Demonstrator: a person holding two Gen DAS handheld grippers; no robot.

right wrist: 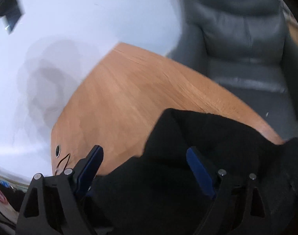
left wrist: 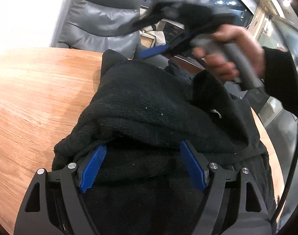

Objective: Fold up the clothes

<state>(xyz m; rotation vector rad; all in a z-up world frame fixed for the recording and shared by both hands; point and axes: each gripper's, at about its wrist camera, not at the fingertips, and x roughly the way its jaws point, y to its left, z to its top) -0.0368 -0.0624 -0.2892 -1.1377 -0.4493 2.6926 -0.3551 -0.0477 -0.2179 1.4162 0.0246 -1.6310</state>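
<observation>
The left gripper (left wrist: 143, 166) held its jaws open astride the near folded edge of the black knit garment (left wrist: 149, 105), which stretched ahead across the worktop (left wrist: 37, 90), while the right gripper (right wrist: 145, 172), jaws open and empty, hovered over its far side.

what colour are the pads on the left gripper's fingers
Blue, ribbed pads on black fingers; clearest in the left wrist view.

Black gripper (left wrist: 143, 164) frames, ribbed blue pads (left wrist: 93, 168), silver screws, dark sleeve (left wrist: 278, 74).
</observation>
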